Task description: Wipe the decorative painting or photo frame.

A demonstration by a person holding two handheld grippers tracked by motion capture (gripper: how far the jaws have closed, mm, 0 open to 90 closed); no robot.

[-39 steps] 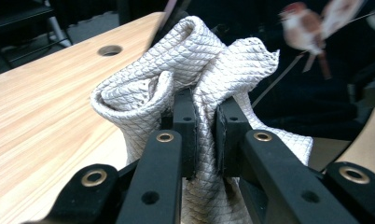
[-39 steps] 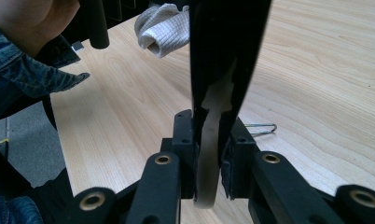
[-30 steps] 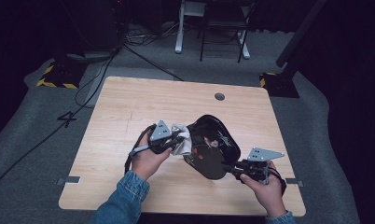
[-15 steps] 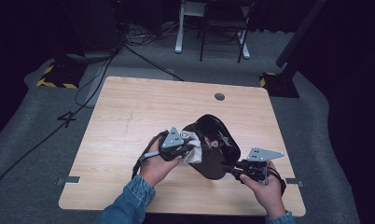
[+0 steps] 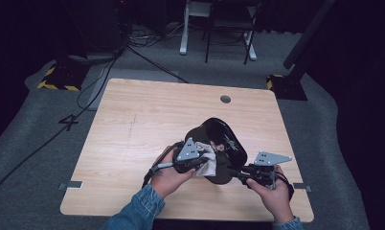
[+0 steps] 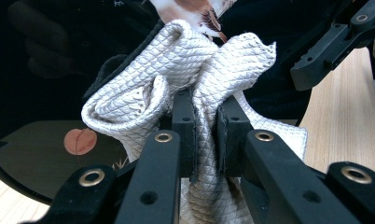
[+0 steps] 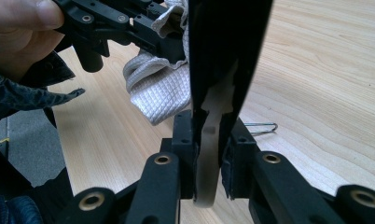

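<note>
Blue denim sleeves (image 5: 133, 213) on both forearms, cuffs at the wrists. Black left hand-held gripper (image 5: 200, 160) and right hand-held gripper (image 5: 238, 173), each topped by a grey three-cornered plate with small dark holes. Brass-ringed screws along the matte black jaw arms, square ribbed pads at the tips.

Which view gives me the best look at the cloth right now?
The left gripper view: the cloth sits close up, its quilted weave sharp, pinched between the left gripper and pressed to the black plate. The right gripper view shows a fold hanging beside the plate's edge; the high view shows a small pale patch.
</note>
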